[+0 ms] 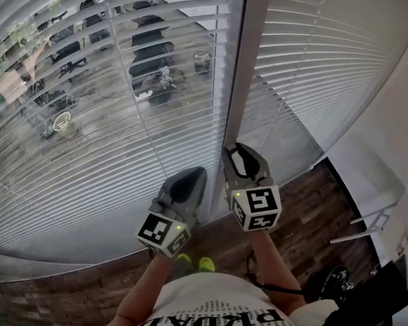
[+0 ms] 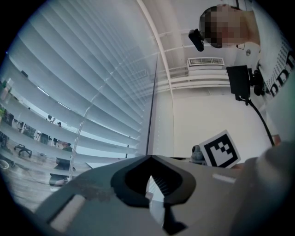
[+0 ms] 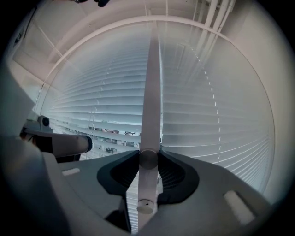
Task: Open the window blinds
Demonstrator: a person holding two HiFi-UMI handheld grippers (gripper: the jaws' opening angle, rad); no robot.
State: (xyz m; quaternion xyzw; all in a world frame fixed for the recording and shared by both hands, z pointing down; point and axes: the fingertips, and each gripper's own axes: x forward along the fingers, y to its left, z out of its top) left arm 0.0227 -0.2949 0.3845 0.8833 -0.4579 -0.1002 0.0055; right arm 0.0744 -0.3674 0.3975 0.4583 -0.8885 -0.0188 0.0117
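Two white slatted blinds hang side by side. The left blind [image 1: 88, 114] has its slats tilted so that chairs and desks show through; the right blind [image 1: 324, 63] is closed. A white round wand [image 3: 151, 92] hangs down in front of them, its capped end just below the jaws. My right gripper [image 3: 148, 159] is shut on this wand, one jaw tip on each side; in the head view the right gripper [image 1: 236, 153] points at the post between the blinds. My left gripper [image 1: 191, 177] is beside it, lower and to the left. The left gripper's [image 2: 150, 157] tips meet with nothing between them.
A white upright post [image 1: 252, 71] divides the two blinds. Below lies a wooden floor [image 1: 305, 223]. A white wall [image 1: 396, 139] closes the right side, with a black object [image 1: 361, 312] on the floor near it. A thin cord [image 2: 80, 129] hangs before the left blind.
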